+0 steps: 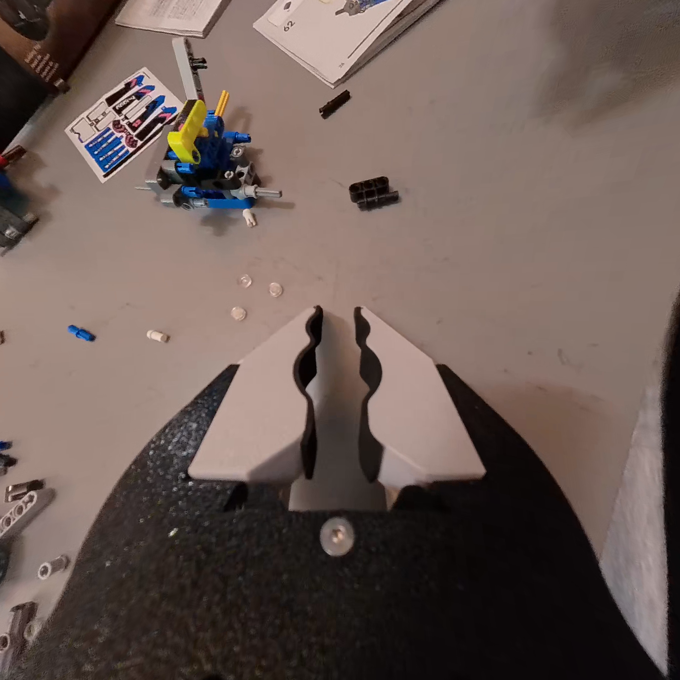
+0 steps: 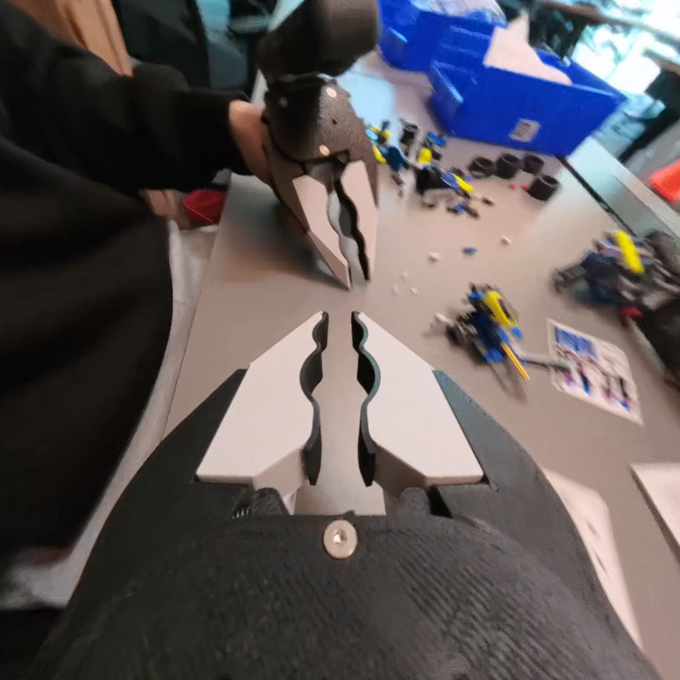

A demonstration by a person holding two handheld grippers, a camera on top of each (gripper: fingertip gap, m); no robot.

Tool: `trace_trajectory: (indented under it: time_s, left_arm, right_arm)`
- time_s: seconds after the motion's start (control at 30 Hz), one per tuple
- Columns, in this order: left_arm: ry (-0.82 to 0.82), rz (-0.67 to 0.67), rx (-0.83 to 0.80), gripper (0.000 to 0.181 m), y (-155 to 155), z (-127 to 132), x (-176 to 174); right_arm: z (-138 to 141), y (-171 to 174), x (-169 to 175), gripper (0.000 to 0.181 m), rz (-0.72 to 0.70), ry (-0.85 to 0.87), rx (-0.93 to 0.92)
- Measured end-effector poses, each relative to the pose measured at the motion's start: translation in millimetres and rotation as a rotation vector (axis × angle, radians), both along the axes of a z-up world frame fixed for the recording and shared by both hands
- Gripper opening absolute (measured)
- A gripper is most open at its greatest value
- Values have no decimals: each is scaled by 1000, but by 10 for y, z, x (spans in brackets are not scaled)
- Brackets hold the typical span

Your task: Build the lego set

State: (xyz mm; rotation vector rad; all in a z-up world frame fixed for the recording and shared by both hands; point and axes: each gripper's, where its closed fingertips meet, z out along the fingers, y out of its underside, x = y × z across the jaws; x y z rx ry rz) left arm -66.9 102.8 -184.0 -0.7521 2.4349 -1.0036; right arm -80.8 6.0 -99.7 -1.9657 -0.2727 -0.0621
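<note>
A small blue, black and yellow lego assembly (image 1: 206, 162) stands on the grey table, far ahead and left of my left gripper (image 1: 338, 309). It shows blurred in the right wrist view (image 2: 482, 327). My left gripper is open and empty above the table; it also shows in the right wrist view (image 2: 355, 281), pointing down. My right gripper (image 2: 339, 314) is open and empty near the table's edge. A black connector block (image 1: 373, 191) lies right of the assembly. Three clear round studs (image 1: 257, 294) lie just ahead of the left gripper.
A sticker sheet (image 1: 121, 121) and open instruction booklets (image 1: 342, 33) lie at the back. Loose pins (image 1: 81, 333) and grey beams (image 1: 22, 511) lie at the left. Blue bins (image 2: 515, 84), black tyres (image 2: 515, 169) and a larger build (image 2: 622, 265) stand farther off. A person's black sleeve (image 2: 92, 184) is at left.
</note>
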Motion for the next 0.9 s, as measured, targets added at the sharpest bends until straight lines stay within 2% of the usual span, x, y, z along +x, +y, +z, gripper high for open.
trace_trajectory:
  time_s: [0.07, 0.13, 0.23, 0.3, 0.4, 0.5, 0.6, 0.73, 0.8, 0.9]
  left_arm:
    - [6, -22, -5, 14, -7, 0, -31]
    - [30, -32, -21, 12, -17, -5, -41]
    - [65, -48, -44, 12, -41, -11, -45]
    - [85, -59, -57, 12, -59, -12, -43]
    - [110, -81, -71, 12, -95, -14, -40]
    - [92, -71, -60, 16, -126, -10, 32]
    - [54, -66, -36, 21, -218, -2, 104]
    - [55, -139, -7, 25, -438, 2, 172]
    - [94, -136, -42, 31, -577, -5, 228]
    - [149, -94, -101, 37, -762, -11, 304]
  right_arm:
    - [210, -402, 147, 13, -135, -36, 25]
    - [396, -762, 195, 12, -233, 3, 125]
    - [568, -1162, 308, 9, -376, 61, 298]
    - [573, -1350, 308, 8, -432, 98, 339]
    - [328, -1610, 286, 9, -527, 77, 270]
    - [-47, -2086, 410, 9, -803, 49, 137]
    - [-234, -2576, 420, 9, -914, -43, 27]
    - [-419, -3189, 411, 12, -1060, 38, 79]
    - [-563, -3454, 362, 12, -1124, 34, 106]
    - [-571, -3715, 177, 10, -1152, 55, 255]
